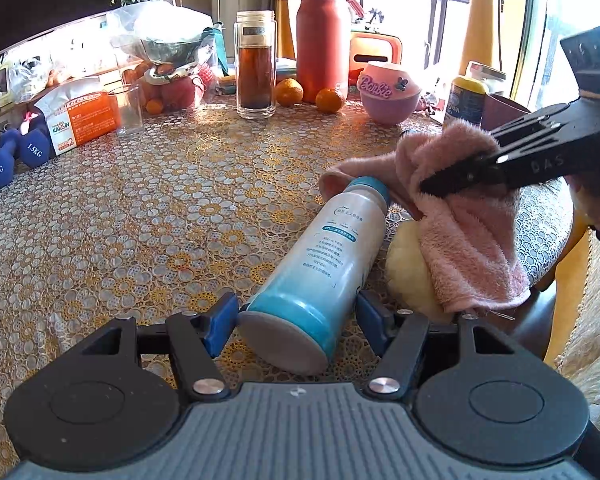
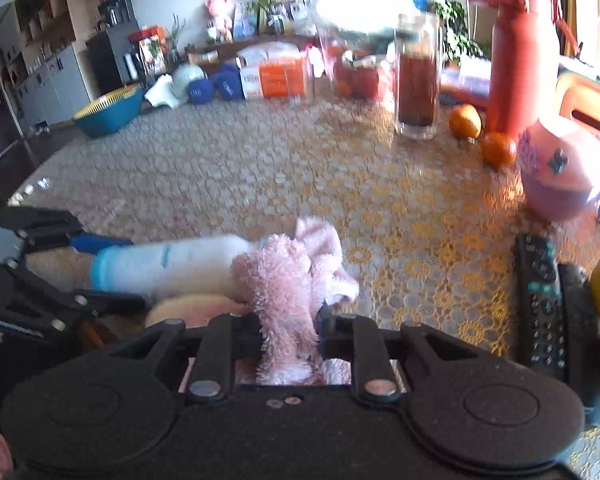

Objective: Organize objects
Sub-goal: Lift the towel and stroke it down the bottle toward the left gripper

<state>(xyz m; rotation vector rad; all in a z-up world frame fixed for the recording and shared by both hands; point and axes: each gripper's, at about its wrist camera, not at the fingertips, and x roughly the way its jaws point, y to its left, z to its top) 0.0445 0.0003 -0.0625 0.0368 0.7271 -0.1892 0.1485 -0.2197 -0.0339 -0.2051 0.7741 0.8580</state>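
A white-and-teal bottle [image 1: 324,264] lies on its side on the patterned table, its base between the blue pads of my left gripper [image 1: 296,320], which grips it. It also shows in the right wrist view [image 2: 168,264]. My right gripper [image 2: 288,332] is shut on a pink fluffy towel [image 2: 288,288], held over the bottle's cap end. In the left wrist view the towel [image 1: 460,216] drapes over the cap and a yellow soft object [image 1: 412,272]; the right gripper [image 1: 432,188] pinches it.
At the back stand a glass tea bottle [image 1: 256,68], an orange-red flask [image 1: 324,40], oranges [image 1: 329,100], a pink Barbie bowl [image 1: 388,92], an empty glass [image 1: 130,110], an orange box [image 1: 84,120] and blue dumbbells [image 1: 16,152]. Two remote controls [image 2: 544,300] lie right.
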